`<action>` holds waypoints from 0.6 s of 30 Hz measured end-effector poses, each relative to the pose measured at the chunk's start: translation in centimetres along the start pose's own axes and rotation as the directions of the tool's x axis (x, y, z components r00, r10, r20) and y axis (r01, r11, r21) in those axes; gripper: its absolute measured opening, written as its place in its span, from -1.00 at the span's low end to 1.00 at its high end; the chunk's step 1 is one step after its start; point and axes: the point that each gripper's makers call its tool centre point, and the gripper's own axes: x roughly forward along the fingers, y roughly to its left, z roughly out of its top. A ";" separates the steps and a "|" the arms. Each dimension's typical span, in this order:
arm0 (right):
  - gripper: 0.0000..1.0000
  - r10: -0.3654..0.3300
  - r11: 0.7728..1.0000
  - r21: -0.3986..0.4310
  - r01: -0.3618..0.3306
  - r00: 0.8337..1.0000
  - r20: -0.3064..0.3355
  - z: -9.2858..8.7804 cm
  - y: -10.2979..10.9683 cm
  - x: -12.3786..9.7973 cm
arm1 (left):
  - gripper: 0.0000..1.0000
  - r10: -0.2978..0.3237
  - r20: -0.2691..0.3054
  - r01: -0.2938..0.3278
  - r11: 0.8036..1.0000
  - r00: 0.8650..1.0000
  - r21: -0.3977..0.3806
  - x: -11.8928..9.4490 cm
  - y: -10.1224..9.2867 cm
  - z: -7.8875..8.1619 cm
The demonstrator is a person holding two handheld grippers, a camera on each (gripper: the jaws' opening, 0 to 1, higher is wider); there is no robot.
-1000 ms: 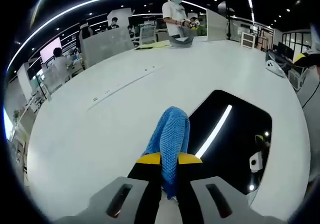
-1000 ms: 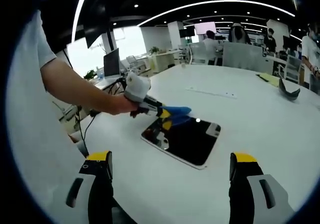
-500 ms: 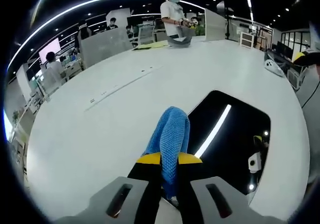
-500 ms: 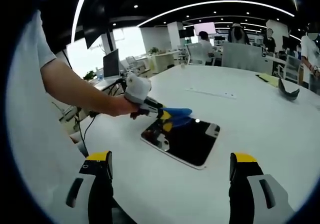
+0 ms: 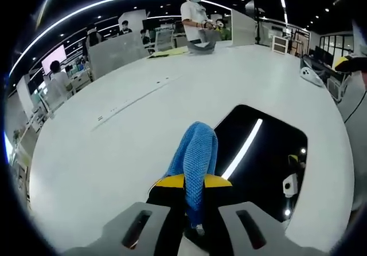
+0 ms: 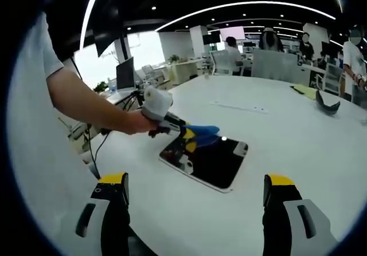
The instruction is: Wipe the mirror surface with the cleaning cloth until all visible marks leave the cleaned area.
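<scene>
The left claw (image 5: 194, 181) is clamped on a blue cleaning cloth (image 5: 196, 154), which sticks out forward between its yellow-tipped jaws. The cloth hangs over the near edge of the dark mirror (image 5: 269, 153) that lies flat on the white counter (image 5: 114, 141). In the right gripper view, a hand (image 6: 136, 121) holds this claw above the mirror (image 6: 209, 163) corner. The right claw (image 6: 195, 196) has its jaws wide apart, holding nothing, near the mirror

Knitted, rough blue cloth (image 5: 196, 153); glossy dark mirror (image 5: 268, 153); smooth matt white table (image 5: 114, 136).
</scene>
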 end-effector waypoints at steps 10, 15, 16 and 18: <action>0.95 -0.003 1.000 0.000 0.003 1.000 -0.001 0.0 -0.1 0.0 | -0.88 -0.031 -0.015 0.032 0.998 0.999 0.063 0.4 -1.0 0.5; 0.95 0.004 1.000 -0.001 -0.004 1.000 -0.001 -0.2 0.3 0.3 | -0.88 -0.030 -0.012 0.030 0.998 0.999 0.053 0.7 -1.3 0.6; 0.95 0.004 1.000 -0.001 -0.004 1.000 -0.001 -0.1 0.4 0.3 | -0.88 -0.031 -0.011 0.031 0.998 0.999 0.052 0.7 -1.4 0.7; 0.95 0.005 1.000 0.001 -0.005 1.000 -0.001 -0.2 0.4 0.3 | -0.88 -0.035 -0.012 0.036 0.998 0.999 0.055 0.8 -1.6 0.8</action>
